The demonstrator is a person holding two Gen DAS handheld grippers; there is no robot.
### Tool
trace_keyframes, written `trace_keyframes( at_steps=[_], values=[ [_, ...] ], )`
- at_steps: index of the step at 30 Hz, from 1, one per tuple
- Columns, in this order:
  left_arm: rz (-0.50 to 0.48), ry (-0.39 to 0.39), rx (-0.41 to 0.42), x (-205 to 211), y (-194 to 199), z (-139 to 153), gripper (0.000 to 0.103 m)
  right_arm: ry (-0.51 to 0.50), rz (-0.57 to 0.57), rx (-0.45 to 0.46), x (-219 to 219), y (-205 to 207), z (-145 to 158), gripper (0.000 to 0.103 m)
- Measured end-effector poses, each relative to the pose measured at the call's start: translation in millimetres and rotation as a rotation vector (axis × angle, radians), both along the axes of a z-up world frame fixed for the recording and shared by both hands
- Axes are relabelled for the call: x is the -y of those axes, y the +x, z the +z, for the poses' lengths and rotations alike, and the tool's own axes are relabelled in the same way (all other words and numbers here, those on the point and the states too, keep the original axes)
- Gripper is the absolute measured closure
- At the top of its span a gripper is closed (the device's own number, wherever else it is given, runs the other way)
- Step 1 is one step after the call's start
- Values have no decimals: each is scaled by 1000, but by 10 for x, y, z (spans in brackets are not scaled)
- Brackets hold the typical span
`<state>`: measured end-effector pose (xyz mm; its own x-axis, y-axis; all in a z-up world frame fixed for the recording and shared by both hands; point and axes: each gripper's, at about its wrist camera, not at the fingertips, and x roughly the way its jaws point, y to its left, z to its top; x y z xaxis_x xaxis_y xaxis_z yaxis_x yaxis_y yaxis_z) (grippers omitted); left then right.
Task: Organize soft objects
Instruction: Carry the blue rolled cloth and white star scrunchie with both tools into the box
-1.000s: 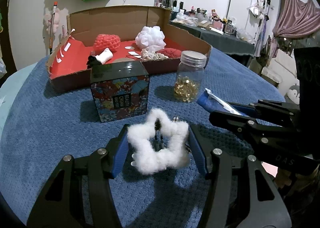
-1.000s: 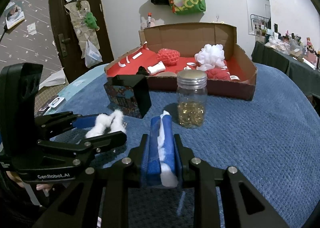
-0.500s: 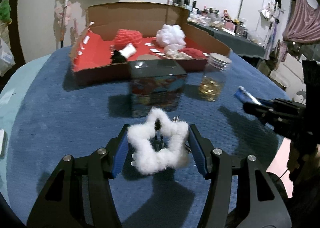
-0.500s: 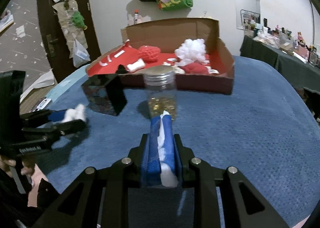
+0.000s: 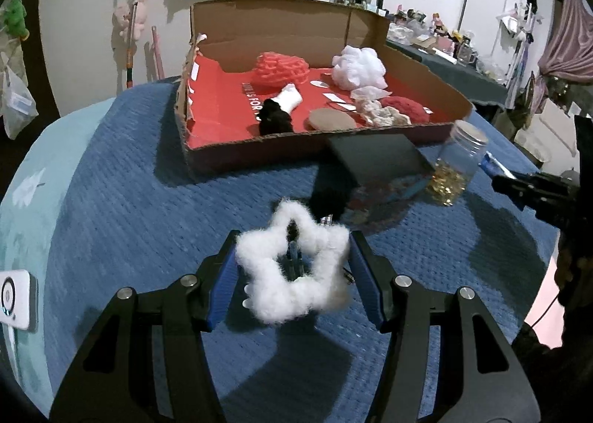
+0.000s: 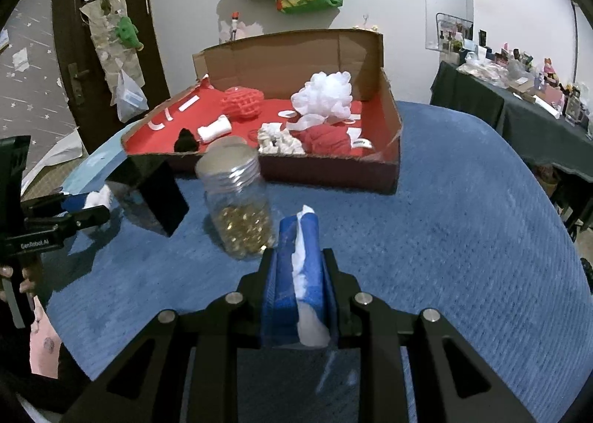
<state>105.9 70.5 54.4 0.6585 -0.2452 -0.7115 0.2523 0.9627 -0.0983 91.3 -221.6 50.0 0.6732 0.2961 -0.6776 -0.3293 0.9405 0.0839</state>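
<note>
While several soft pieces already lie in the cardboard box (image 5: 441,96) at the table's far edge, the left gripper (image 5: 292,267), half-open, clasps a fluffy white star clip (image 5: 281,289) and the right gripper (image 6: 298,271), nearly closed, pinches a white fluffy scrap (image 6: 302,274); both remain undelivered.

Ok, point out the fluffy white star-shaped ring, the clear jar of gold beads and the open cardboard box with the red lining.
Fluffy white star-shaped ring (image 5: 259,297), left wrist view, lower left lobe.
Clear jar of gold beads (image 6: 241,217), right wrist view, glass wall.
Open cardboard box with red lining (image 6: 292,56), right wrist view, upright back flap.
</note>
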Motion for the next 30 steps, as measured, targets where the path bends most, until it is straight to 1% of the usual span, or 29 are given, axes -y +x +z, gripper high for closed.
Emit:
trace_keyframes(
  at_steps=[7,9,19,22,30],
  values=[
    [-42,25,-7,-66,204,59,48,6,34,-14,49,253,51,78],
    [-52,43,-2,-79,248,91,48,12,51,-18,52,317,61,78],
    [-113,60,9,-133,457,262,48,55,126,-49,46,641,133,78],
    [-139,68,10,-106,533,302,48,75,155,-58,38,732,159,78],
    [-196,74,1,21,765,372,48,79,206,-80,-43,969,241,78]
  ],
)
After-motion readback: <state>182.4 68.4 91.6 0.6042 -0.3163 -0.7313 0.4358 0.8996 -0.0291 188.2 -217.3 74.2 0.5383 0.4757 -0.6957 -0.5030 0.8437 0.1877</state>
